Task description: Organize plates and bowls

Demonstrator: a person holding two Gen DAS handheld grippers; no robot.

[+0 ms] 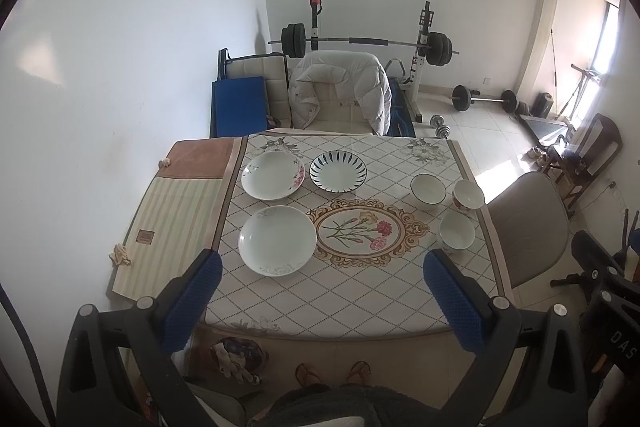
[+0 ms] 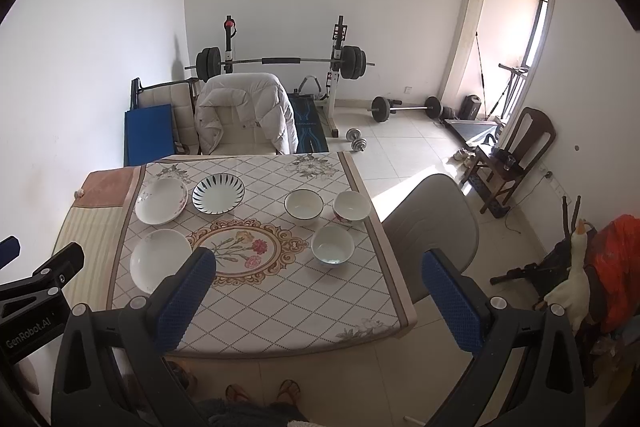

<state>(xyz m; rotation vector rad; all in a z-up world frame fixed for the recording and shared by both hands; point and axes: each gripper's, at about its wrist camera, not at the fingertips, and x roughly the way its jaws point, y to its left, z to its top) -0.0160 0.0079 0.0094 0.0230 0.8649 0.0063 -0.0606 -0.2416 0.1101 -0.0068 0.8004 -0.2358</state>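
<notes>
On the table (image 1: 360,299), three plates (image 1: 277,239) sit toward the left edge, three bowls (image 1: 457,231) toward the right, unstacked; left gripper (image 1: 323,301) and right gripper (image 2: 320,303) hover above the near edge, jaws apart, empty, likely before stacking.

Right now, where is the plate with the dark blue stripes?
The striped plate lies at the table's far side, left of centre, between the flowered plate on its left and the dark-rimmed bowl on its right.
</notes>
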